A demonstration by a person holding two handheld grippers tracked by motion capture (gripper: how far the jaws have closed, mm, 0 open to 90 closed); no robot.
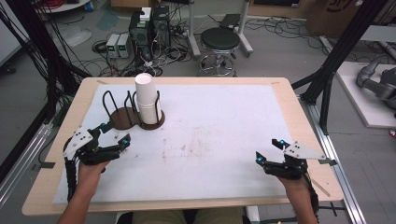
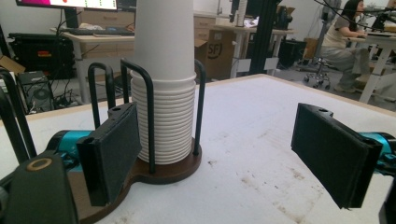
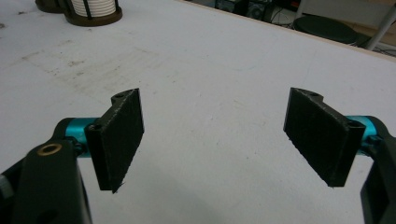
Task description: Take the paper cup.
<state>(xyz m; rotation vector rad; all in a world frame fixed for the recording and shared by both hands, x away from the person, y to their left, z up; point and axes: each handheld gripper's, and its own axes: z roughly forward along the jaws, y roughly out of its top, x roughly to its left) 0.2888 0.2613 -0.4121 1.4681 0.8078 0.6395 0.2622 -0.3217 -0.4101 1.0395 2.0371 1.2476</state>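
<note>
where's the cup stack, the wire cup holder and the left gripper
cup stack (image 1: 147, 100), high view, side of the white cups
wire cup holder (image 2: 150, 121), left gripper view, front black wire upright
left gripper (image 1: 115, 133), high view, midway between its open fingertips

Wide-spread jaws on the left gripper (image 1: 113, 132), with bare white mat (image 2: 261, 154) between them and ahead to the right. Just ahead and left of that claw: a brown cup holder (image 2: 173, 170) with black wire posts (image 2: 150, 121), caging a tall stack of paper cups (image 2: 163, 79); no way straight through there, only over the top or around the right. Ahead of the right gripper (image 1: 270, 151), jaws also apart, open mat (image 3: 210, 70), holder (image 3: 93, 16) well off to the far left.
</note>
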